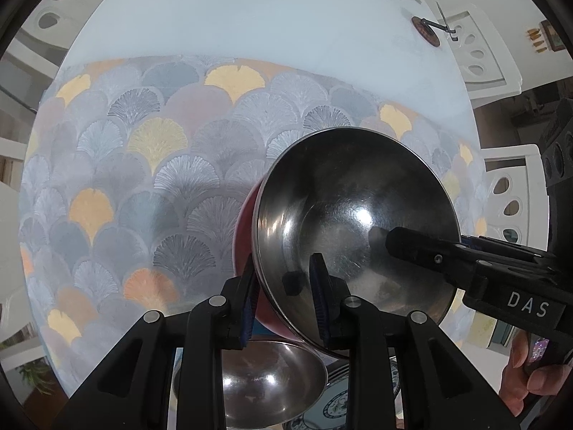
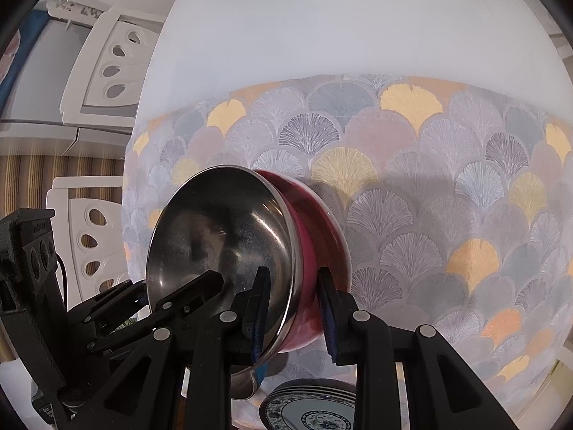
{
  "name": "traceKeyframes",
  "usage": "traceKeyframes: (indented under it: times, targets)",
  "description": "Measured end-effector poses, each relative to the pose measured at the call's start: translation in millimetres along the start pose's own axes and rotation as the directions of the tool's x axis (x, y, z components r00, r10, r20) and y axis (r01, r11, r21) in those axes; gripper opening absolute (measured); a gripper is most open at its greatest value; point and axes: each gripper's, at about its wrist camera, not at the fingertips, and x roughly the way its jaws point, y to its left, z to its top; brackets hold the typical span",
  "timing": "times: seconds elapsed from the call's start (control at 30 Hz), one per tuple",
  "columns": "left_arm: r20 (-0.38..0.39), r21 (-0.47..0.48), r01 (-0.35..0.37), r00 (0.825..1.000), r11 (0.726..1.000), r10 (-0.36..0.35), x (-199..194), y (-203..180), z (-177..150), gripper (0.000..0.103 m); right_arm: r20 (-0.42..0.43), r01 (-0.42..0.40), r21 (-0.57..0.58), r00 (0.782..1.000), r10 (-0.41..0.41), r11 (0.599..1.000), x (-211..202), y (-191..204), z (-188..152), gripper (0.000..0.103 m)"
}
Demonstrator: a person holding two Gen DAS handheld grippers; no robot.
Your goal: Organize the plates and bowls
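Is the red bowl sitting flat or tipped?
Tipped: the red bowl is held on edge off the cloth, its steel inside facing sideways.

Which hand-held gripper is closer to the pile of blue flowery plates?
Right. The right hand-held gripper hangs just above the plates, shut on the red bowl. The left hand-held gripper grips its other side, above the steel bowl.

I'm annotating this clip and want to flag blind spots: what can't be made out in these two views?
- Second steel bowl: left wrist view, largely behind the left claw.
- Patterned plates: right wrist view, cut off by the bottom edge, count unclear.
- Red bowl: whether its base touches the table, hidden by its own body in both views.
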Motion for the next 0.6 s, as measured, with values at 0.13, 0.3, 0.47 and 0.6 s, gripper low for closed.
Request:
traceKeyframes:
  times: [0.13, 0.3, 0.47, 0.6]
  targets:
    - [0.0, 0.002, 0.0, 1.0, 1.0, 0.0, -0.6, -0.1, -0.5, 0.024, 0.0, 0.002, 0.001, 1.0, -0.002, 1.0, 0.5, 0.1, -0.5, 0.026]
    - [0.006, 0.005, 0.001, 1.0, 1.0, -0.001, -3.5, 0.2, -0.3, 0.024, 0.005, 0.003, 0.003, 1.0, -0.003, 1.0, -0.8, -0.2, -0.6, 0.026]
    - [0.012, 0.0, 0.0, 1.0, 1.0, 0.0, -6.7, 0.6, -1.5, 0.024, 0.008, 0.001, 0.002, 1.0, -0.001, 1.0, -2.8, 0.1, -1.4, 0.026]
    - [0.019, -0.006, -0.001, 1.0, 1.0, 0.001, -10.9, 3.3, -3.6, 0.024, 0.013, -0.003, -0.003, 1.0, 0.003, 1.0, -5.1, 1.8, -2.5, 0.026]
